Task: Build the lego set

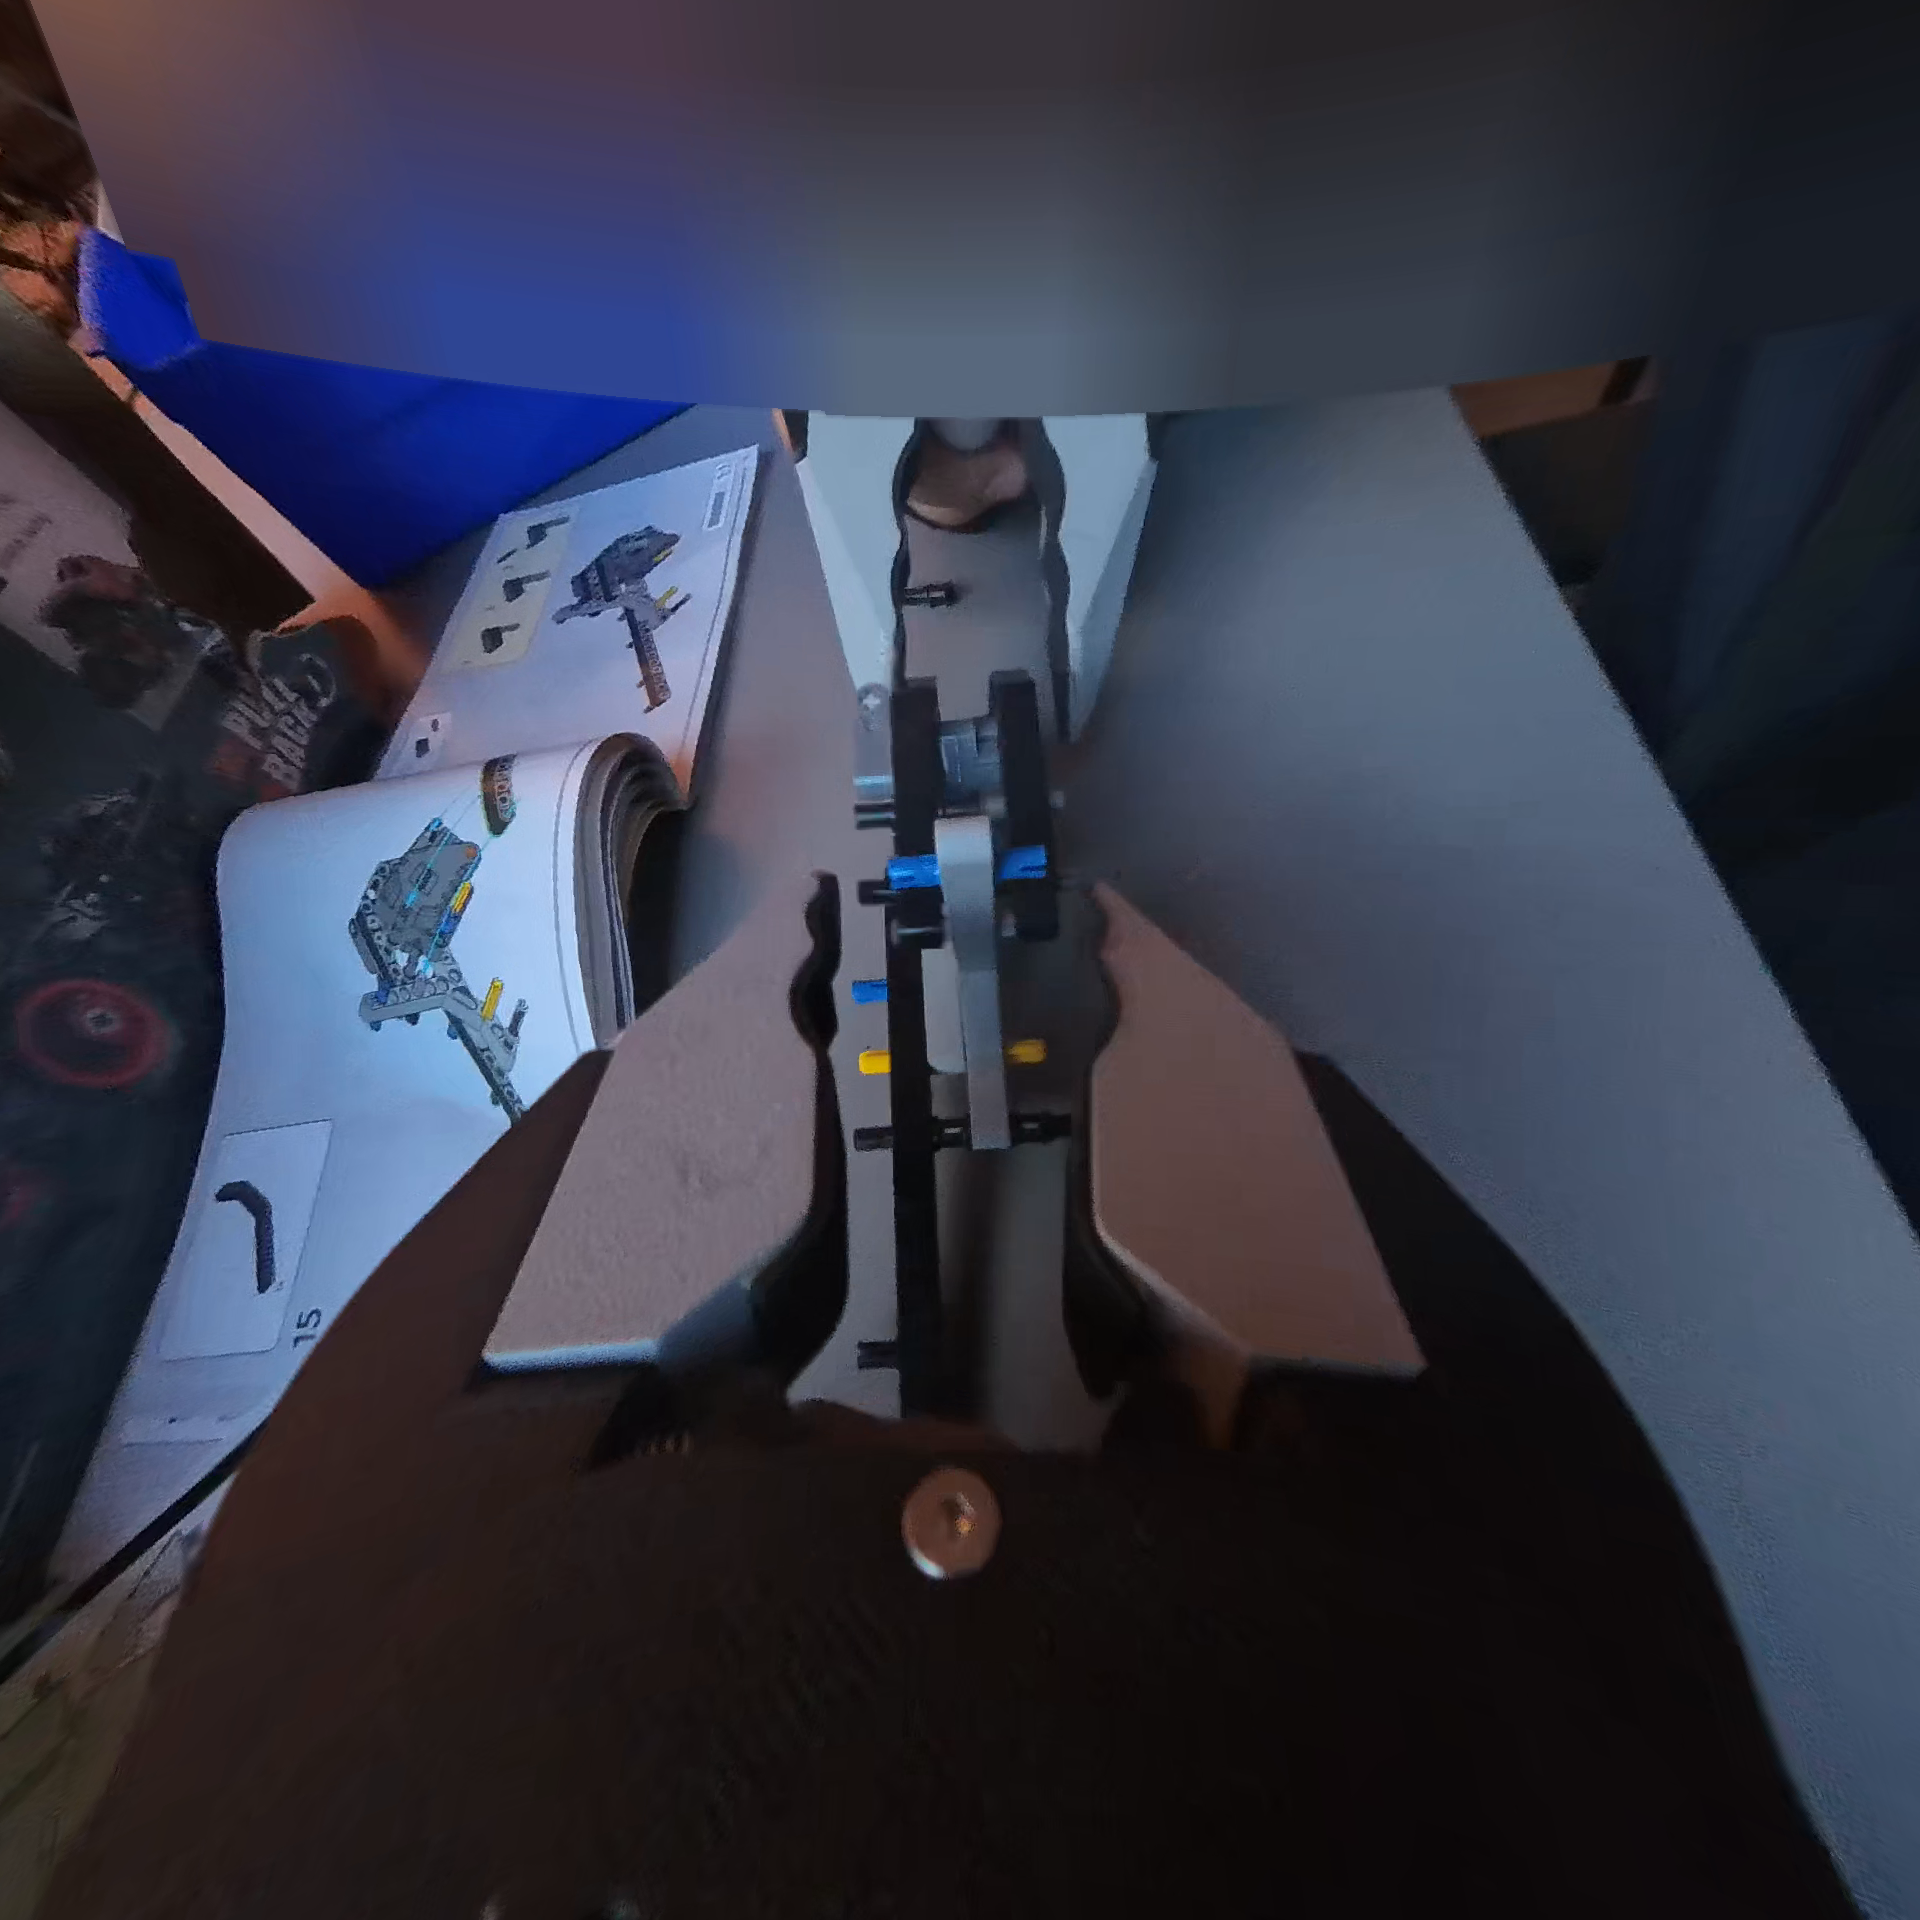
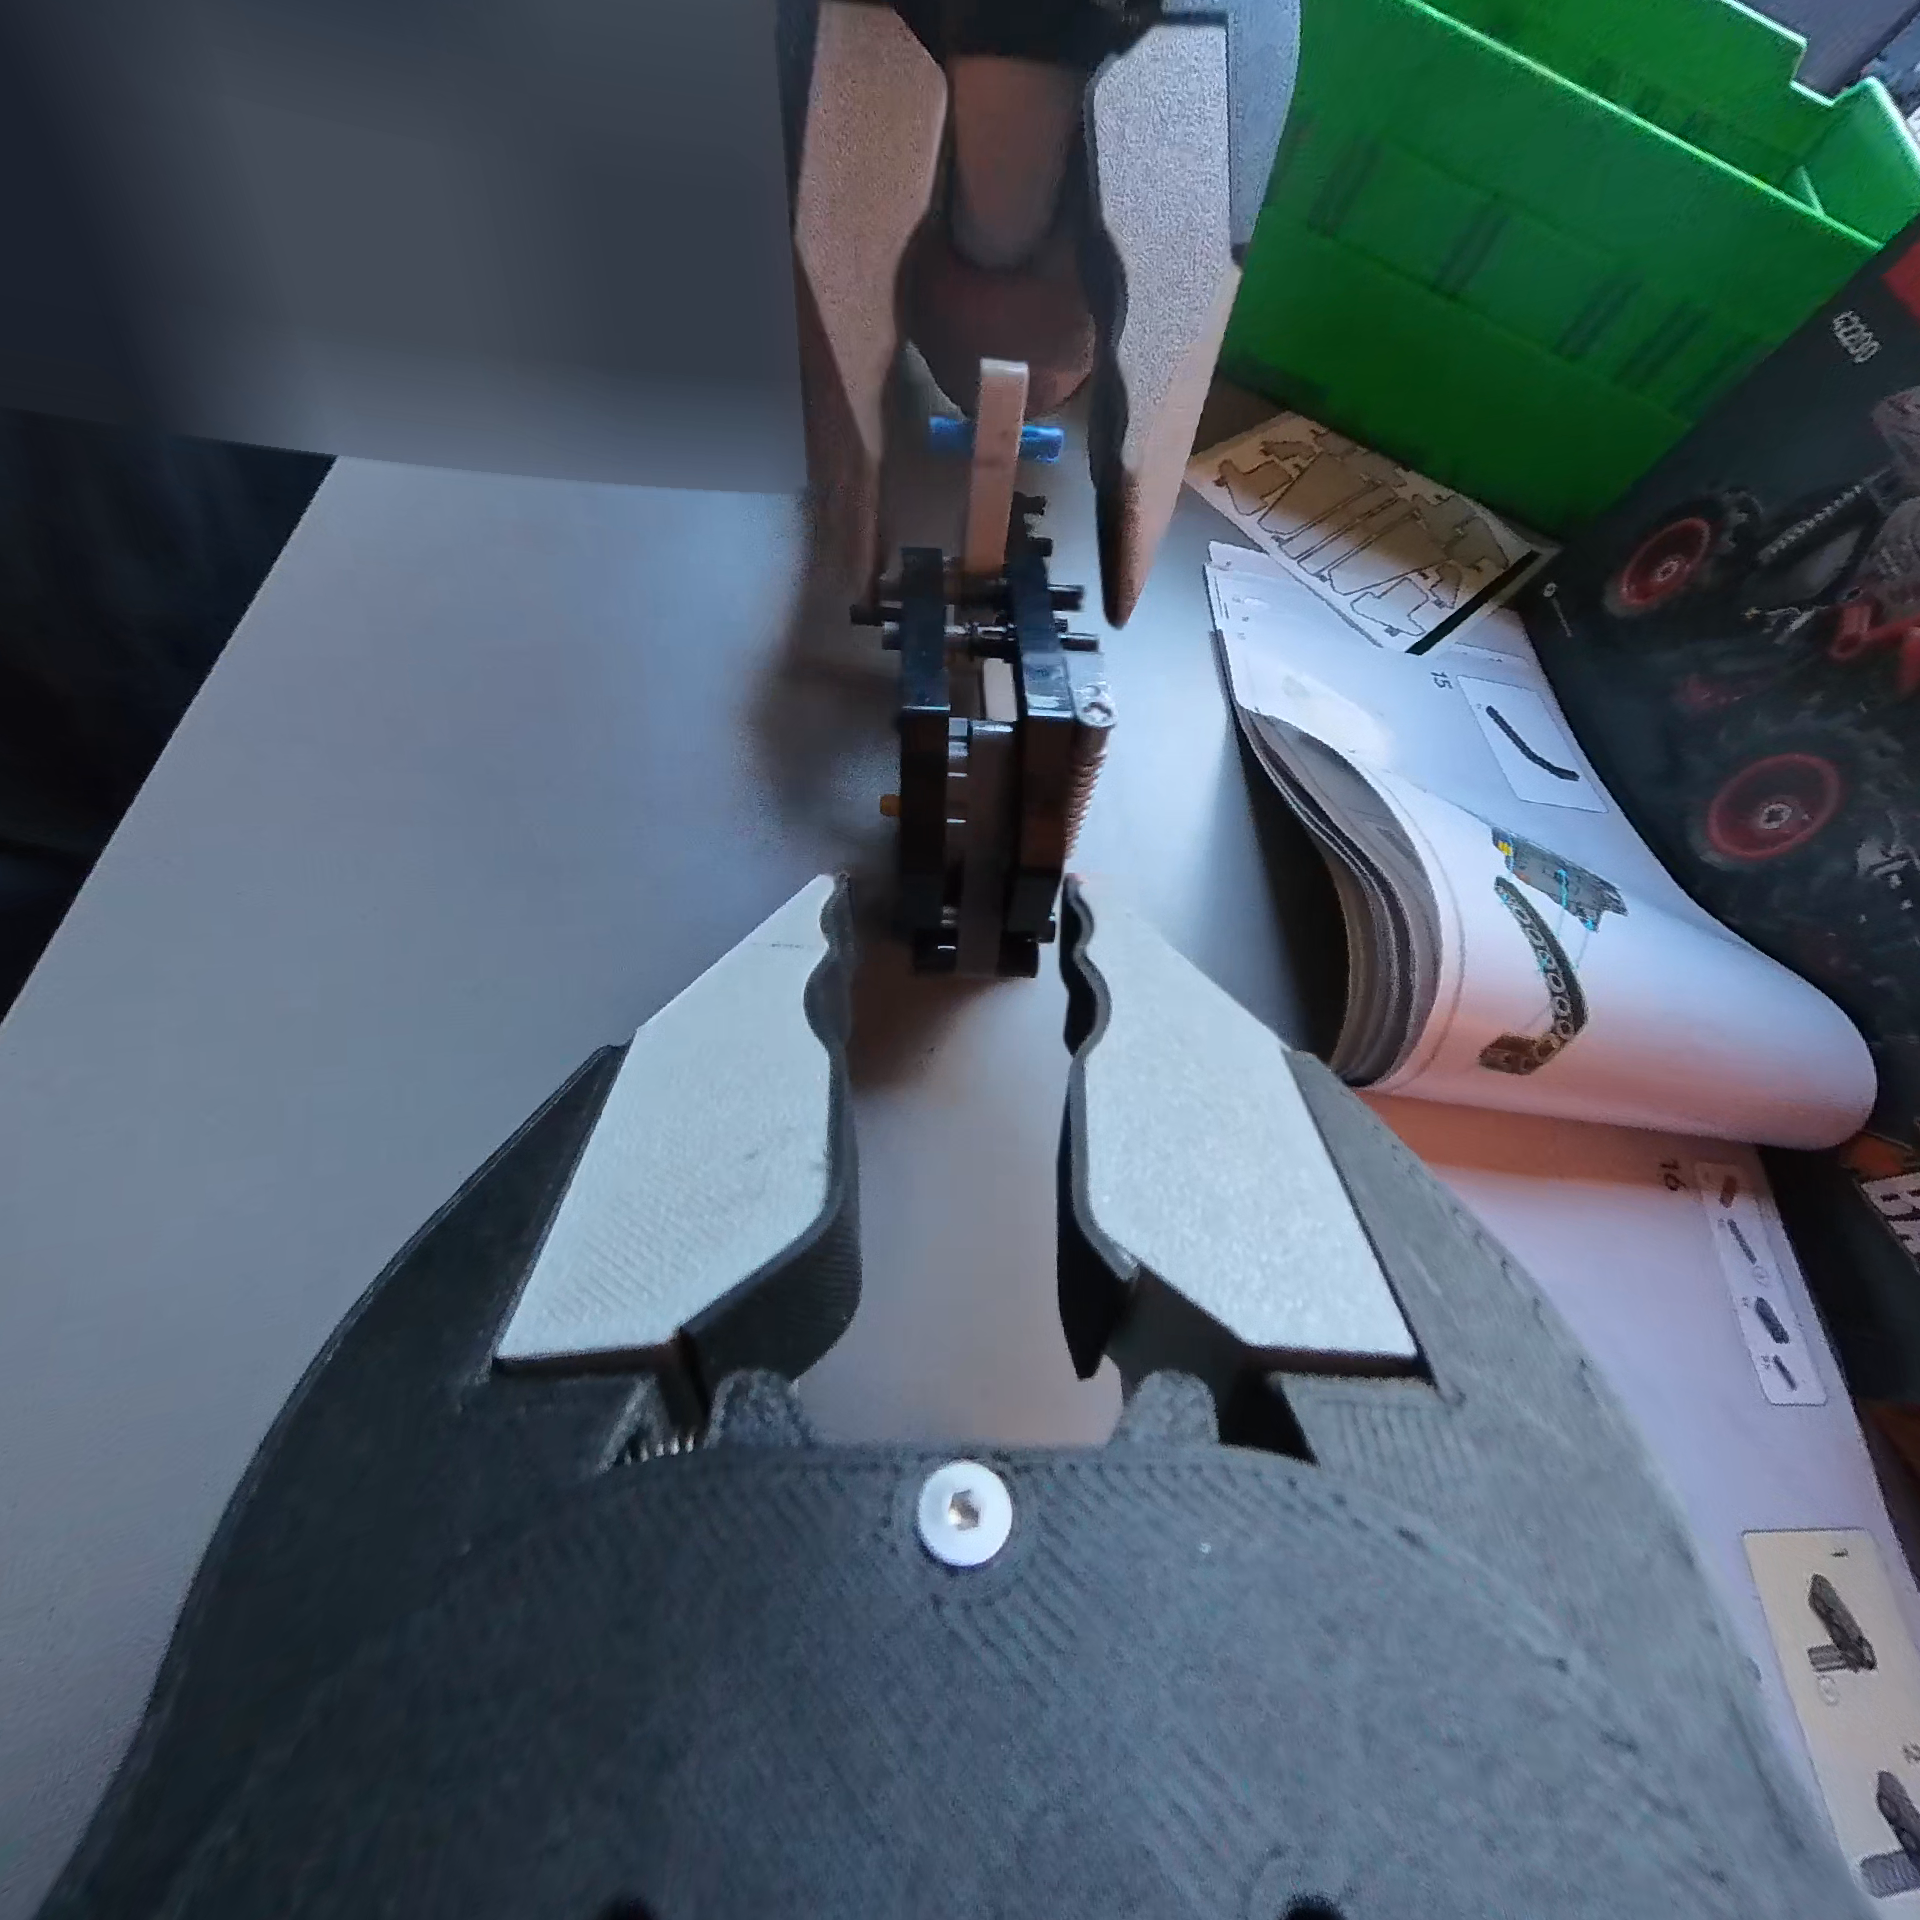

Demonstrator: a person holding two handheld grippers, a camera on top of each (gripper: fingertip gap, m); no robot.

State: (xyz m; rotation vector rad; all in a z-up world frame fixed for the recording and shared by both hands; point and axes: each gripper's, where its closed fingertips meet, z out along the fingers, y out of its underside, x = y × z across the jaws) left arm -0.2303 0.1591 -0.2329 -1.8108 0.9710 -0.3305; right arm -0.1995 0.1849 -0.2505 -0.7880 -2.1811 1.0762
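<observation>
Sitting on the grey table (image 2: 416,831) between the two grippers is the half-built lego assembly (image 2: 982,790), a narrow stack of black beams around a grey core, with blue and yellow pins poking out of its sides. It lies lengthwise along the line between them, so each wrist camera looks straight down one end.

Left gripper (image 1: 956,904) is spread open around the long black beam end of the model. Both fingers flank it with a visible gap on each side, so nothing is clamped. In the right wrist view that same gripper shows up at the far end, fingers either side of the pale upright beam with the blue pin.

Right gripper (image 2: 956,904) is open too, with its tips just at the near end of the model. The right tip looks like it might be brushing the black beam, but the angle is too flat to say for sure.

Along the table's edge on the right gripper's side lies the open instruction booklet (image 2: 1621,935), pages curled up in a hump. Beside it is a loose sticker sheet (image 2: 1361,530), and past those the dark lego box (image 2: 1787,665) with a red-wheeled truck on it. A green bin (image 2: 1507,260) stands behind the sheet, and a blue bin (image 1: 395,457) sits beyond the booklet in the left view.
</observation>
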